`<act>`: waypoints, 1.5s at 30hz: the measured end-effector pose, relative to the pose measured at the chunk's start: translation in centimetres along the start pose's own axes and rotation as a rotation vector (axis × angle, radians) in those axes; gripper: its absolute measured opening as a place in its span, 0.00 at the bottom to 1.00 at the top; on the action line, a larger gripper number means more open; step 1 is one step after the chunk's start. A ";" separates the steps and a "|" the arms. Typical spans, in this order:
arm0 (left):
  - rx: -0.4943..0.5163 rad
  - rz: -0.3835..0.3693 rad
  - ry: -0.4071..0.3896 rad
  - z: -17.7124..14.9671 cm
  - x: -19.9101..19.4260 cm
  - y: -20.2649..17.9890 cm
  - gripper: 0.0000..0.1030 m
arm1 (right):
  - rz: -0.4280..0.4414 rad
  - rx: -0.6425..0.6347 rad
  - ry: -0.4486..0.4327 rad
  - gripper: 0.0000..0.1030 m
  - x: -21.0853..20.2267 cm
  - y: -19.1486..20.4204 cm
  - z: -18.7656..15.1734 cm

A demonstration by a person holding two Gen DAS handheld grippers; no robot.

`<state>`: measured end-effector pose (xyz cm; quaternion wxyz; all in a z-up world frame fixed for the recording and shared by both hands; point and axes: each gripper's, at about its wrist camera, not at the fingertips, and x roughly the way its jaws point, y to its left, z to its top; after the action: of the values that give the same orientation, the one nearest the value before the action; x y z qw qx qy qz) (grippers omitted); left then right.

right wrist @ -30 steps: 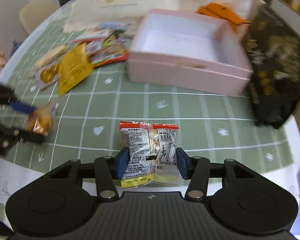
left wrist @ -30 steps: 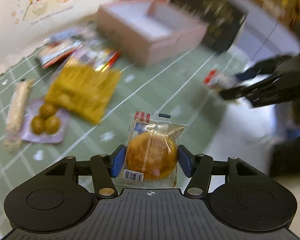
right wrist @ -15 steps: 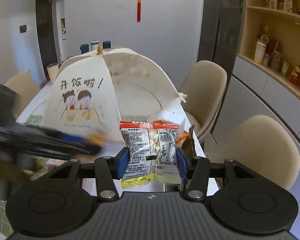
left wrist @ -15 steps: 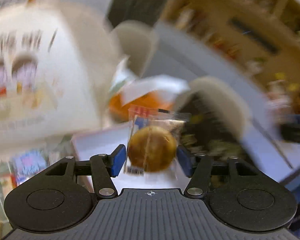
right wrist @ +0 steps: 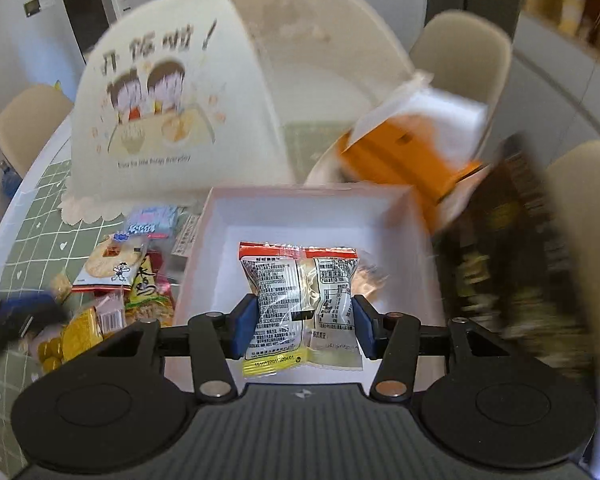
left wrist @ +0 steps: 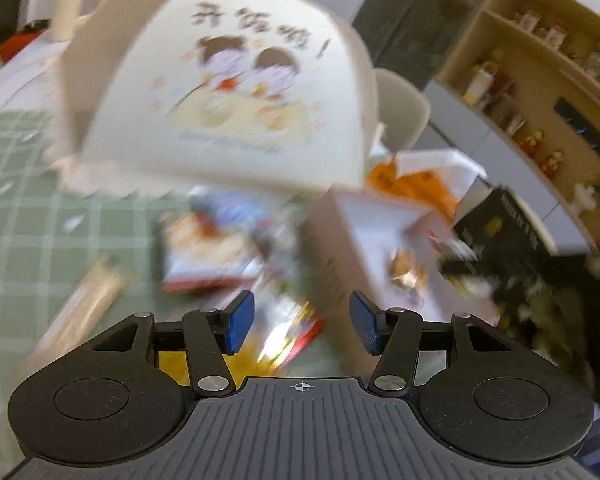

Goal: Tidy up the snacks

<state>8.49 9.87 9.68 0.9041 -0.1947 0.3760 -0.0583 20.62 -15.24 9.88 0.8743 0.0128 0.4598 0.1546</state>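
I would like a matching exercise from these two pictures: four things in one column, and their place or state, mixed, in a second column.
Things:
1. left gripper
2. right gripper
3. pink box
4. food cover

States:
A. stands behind the snack pile
B. open, nothing between the pads
C. shut on a clear snack packet
D. lies under the held packet

Pairs: 1-B, 2-C, 3-D, 4-A

snack packet (right wrist: 300, 304): glossy clear plastic film, printed
box (right wrist: 404, 240): matt pink card, white inside
food cover (right wrist: 172, 120): matt cream cloth, mesh side
fingers (right wrist: 362, 330): ribbed blue pads on black plastic
desk (right wrist: 48, 216): green checked cloth, matt
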 end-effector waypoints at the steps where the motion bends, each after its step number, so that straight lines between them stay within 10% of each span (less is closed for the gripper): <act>1: 0.007 0.009 0.012 -1.1 -0.9 0.4 0.56 | -0.008 0.005 0.031 0.51 1.2 0.4 0.0; 10: -0.099 -0.043 0.120 -9.0 -2.7 3.8 0.56 | 0.054 -0.082 0.008 0.72 2.5 8.2 3.3; 23: -0.060 -0.043 0.106 -12.5 -5.6 2.0 0.56 | 0.039 -0.115 0.206 0.64 15.8 17.8 9.2; 31: -0.070 -0.103 0.089 -10.3 -4.4 2.3 0.56 | 0.359 -0.211 0.381 0.59 10.9 20.2 4.3; 39: -0.086 -0.128 0.072 -10.8 -4.7 1.9 0.56 | 0.113 -0.264 0.262 0.63 10.1 16.8 10.3; 45: -0.103 -0.123 0.067 -11.8 -6.3 2.4 0.56 | -0.046 -0.272 0.280 0.44 14.5 15.3 11.4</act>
<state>-4.34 10.05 5.27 0.8744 -0.2618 0.3958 -0.1007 33.59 4.76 7.37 0.7990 -0.1374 0.5519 0.1955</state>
